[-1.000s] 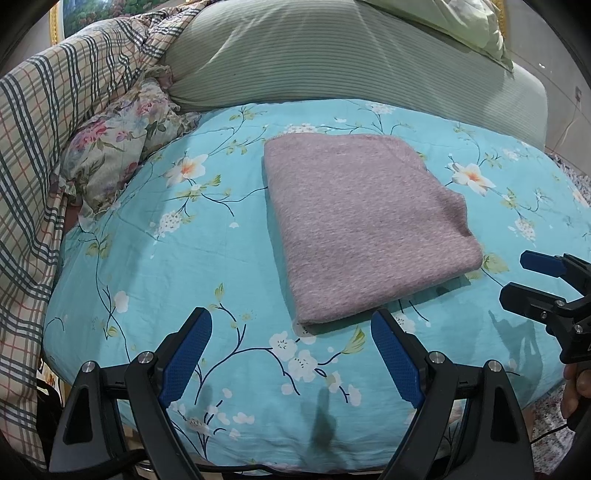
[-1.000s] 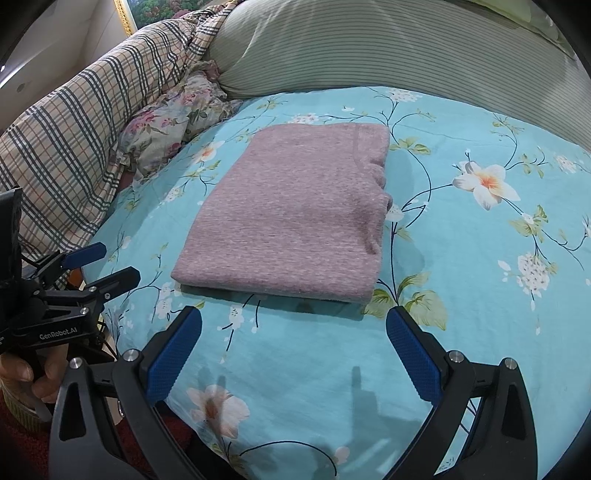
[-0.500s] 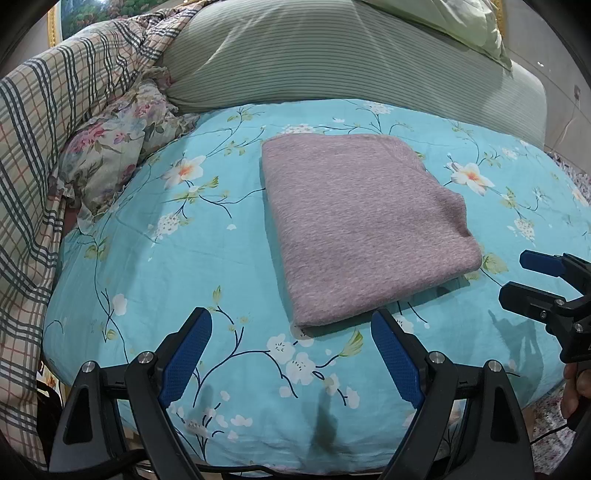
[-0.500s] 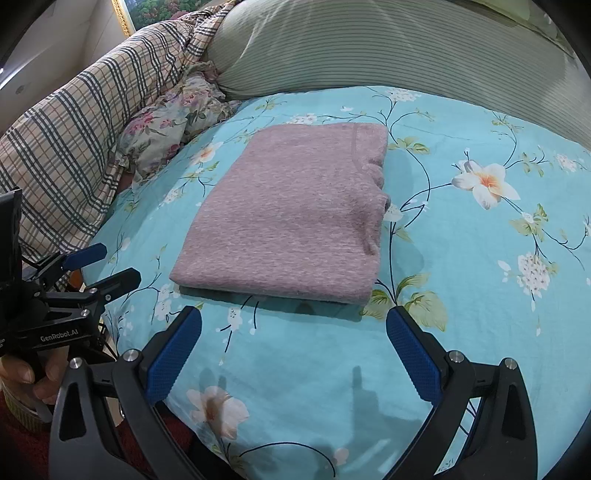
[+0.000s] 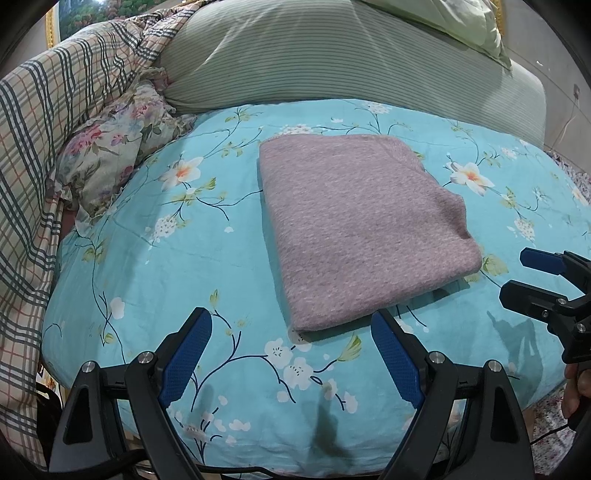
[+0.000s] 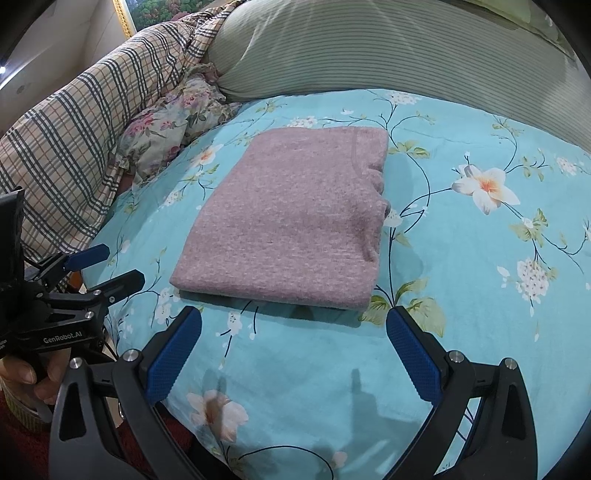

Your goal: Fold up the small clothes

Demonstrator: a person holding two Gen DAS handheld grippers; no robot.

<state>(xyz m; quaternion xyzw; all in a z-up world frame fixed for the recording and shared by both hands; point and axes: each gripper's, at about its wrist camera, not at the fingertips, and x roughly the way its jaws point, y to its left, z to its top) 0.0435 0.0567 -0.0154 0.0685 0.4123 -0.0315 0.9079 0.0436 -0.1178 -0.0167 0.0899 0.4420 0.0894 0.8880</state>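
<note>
A turquoise floral bedsheet [image 5: 155, 266] is covering the bed that is filling both views. The left gripper [image 5: 291, 349] is hovering just above it near the front edge, its blue-padded fingers [image 5: 186, 356] spread wide and holding nothing. The folded mauve knit garment [image 5: 354, 225] is lying flat on the sheet just beyond those fingertips, its near corner sitting between them but not touching either pad. The right gripper [image 6: 293, 345] is likewise gaping wide and empty, with the garment's near folded edge lying just ahead of its tips. Each gripper is showing at the edge of the other's view, jaws apart, and part of a hand [image 6: 26, 374] is gripping the left handle. Further out, a green striped pillow [image 5: 332, 62] is lying behind the garment, a flowered cushion [image 5: 110, 155] and a plaid quilt [image 5: 44, 140] are bunching at the left, and what may be a gold picture frame [image 6: 122, 22] is showing in the upper corner.
</note>
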